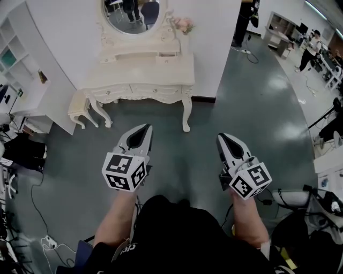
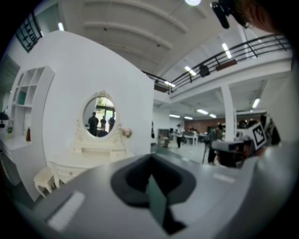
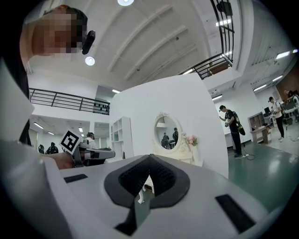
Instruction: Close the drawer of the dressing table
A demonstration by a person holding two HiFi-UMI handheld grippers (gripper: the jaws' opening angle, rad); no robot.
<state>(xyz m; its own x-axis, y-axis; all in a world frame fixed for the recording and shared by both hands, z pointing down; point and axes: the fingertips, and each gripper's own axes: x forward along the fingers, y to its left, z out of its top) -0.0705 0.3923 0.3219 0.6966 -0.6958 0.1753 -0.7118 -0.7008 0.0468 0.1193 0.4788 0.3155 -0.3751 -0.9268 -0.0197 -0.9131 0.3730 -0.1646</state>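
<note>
Shelf unit (image 1: 16, 48): stands at the far left edge of the head view against the white wall. It plays no part in the task.
Stool (image 1: 80, 107): tucked at the lower left corner of the dressing table, out of the path to the front.
Dressing table (image 1: 139, 80): upper centre-left of the head view, backed against the wall under its oval mirror (image 1: 131, 13). It is well apart from both grippers, with bare floor (image 1: 177, 160) between.
Left gripper (image 1: 140, 135): low and left of centre, pointing up the frame at the table. Its jaws are pressed together with nothing between them (image 2: 150, 161), probably because a push needs no grip.
Drawer (image 1: 168, 55): the small one on the upper tier, right of the mirror base, seems to stick out a little (too small to be sure). It is likely the one to close.
Right gripper (image 1: 228, 143): low and right of centre, level with its partner and also aimed at the table. Its jaws are closed tight and empty (image 3: 149, 161).
Step in hand: the approach, by my reading. Neither gripper is near the drawer front yet.
</note>
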